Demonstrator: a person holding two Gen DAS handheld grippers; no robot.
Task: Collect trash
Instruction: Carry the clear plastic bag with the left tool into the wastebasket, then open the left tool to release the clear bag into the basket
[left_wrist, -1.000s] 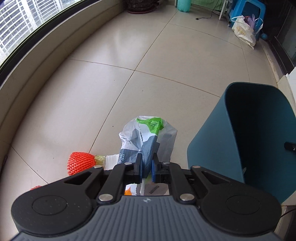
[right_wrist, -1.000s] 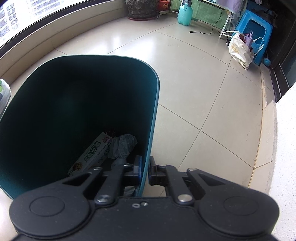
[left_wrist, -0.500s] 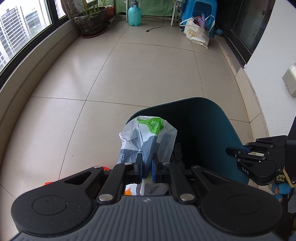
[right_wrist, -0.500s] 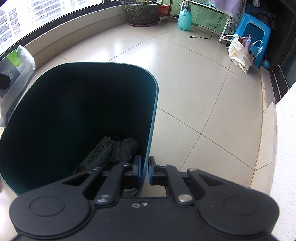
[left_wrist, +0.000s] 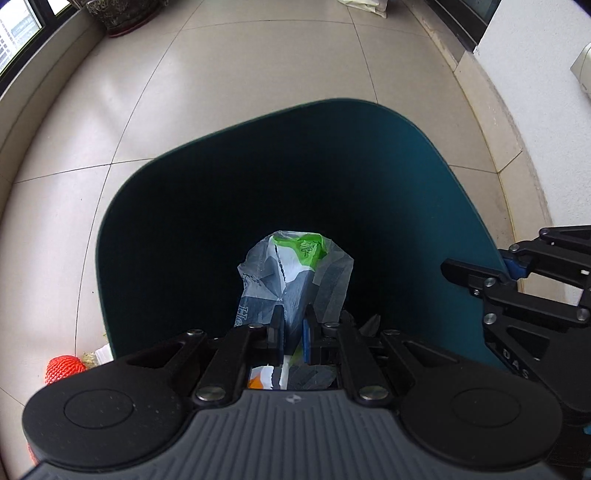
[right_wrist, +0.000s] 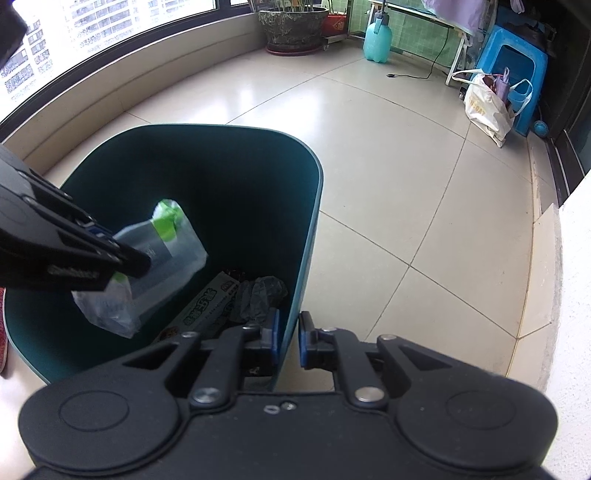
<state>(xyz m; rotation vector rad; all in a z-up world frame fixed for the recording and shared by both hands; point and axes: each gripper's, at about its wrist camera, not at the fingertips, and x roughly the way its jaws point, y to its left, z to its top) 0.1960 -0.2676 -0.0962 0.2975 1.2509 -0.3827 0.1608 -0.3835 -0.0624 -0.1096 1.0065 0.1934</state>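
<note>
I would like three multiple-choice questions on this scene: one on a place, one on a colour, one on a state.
1. Where is the crumpled clear plastic bag with the green patch?
A on the tiles
B over the bin's opening
C on the stool

2. What colour is the tall plastic bin?
A red
B white
C dark teal

3. The left hand-held gripper is:
A shut on the bag
B wide open
C empty

Key: B, the bag hangs above the bin's dark inside; C, its wall shows teal; A, both pads pinch the bag.

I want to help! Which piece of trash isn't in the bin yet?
The red foam net, lying on the floor beside the teal bin; the long box already lies inside.
</note>
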